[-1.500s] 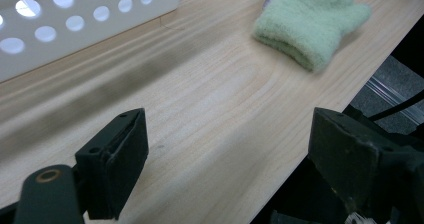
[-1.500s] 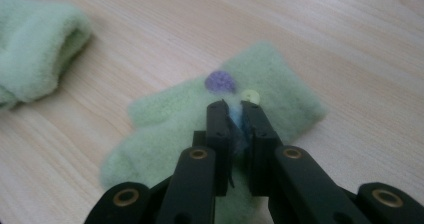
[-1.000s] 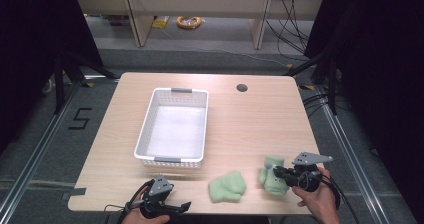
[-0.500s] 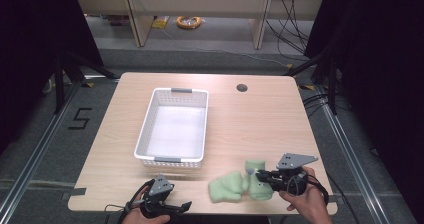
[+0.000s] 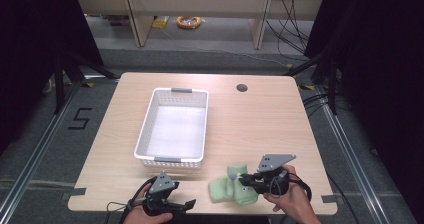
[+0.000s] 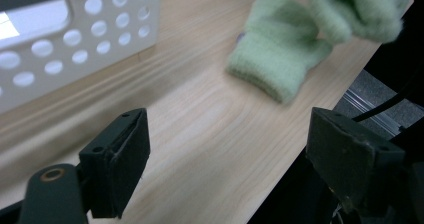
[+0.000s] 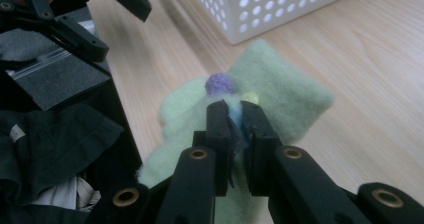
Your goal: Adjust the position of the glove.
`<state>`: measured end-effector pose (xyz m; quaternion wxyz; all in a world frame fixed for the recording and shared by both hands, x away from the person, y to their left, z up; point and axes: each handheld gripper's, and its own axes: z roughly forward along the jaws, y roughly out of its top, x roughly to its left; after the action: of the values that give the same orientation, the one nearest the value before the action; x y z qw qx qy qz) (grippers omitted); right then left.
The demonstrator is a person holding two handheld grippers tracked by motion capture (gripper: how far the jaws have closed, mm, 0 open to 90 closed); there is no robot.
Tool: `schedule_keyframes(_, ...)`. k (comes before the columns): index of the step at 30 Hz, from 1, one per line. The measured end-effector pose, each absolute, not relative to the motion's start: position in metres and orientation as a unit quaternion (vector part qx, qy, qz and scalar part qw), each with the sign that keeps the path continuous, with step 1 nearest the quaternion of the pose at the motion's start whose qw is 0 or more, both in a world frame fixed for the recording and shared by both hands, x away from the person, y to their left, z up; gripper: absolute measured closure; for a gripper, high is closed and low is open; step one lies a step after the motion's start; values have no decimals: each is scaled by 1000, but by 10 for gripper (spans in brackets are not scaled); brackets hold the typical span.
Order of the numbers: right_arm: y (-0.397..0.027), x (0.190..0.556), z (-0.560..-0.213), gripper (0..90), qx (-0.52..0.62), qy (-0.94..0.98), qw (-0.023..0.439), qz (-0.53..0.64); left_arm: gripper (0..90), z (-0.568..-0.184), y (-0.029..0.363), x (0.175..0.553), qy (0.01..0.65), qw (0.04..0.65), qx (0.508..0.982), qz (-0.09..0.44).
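Green knit sock pinched tight in your right gripper, over its mate (near table edge), right of your left gripper, jaws wide apart, white basket beyond.

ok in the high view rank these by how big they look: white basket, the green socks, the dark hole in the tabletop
1. white basket, by far the largest.
2. green socks: the one lying on the table and the one in the right gripper look about alike, and they overlap, so no order between them.
3. dark hole, smallest.
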<state>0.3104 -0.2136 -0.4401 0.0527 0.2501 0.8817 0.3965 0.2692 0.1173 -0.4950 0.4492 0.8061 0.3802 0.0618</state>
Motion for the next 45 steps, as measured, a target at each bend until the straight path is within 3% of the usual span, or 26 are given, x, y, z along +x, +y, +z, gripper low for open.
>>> schedule_keyframes(13,-176,325,-447,840,191,908,17,373,223,-475,90,287,329,460,821,78)
schedule_keyframes(32,-174,331,-473,807,173,918,1,357,372,-480,55,323,286,449,843,74)
schedule_keyframes(39,-177,328,-471,631,185,911,13,369,382,-484,52,332,281,435,853,64)
schedule_keyframes(42,-182,323,-467,611,208,904,14,373,383,-484,51,332,285,437,851,62)
schedule_keyframes(45,-198,305,-462,565,266,894,45,357,402,-484,46,334,282,439,851,56)
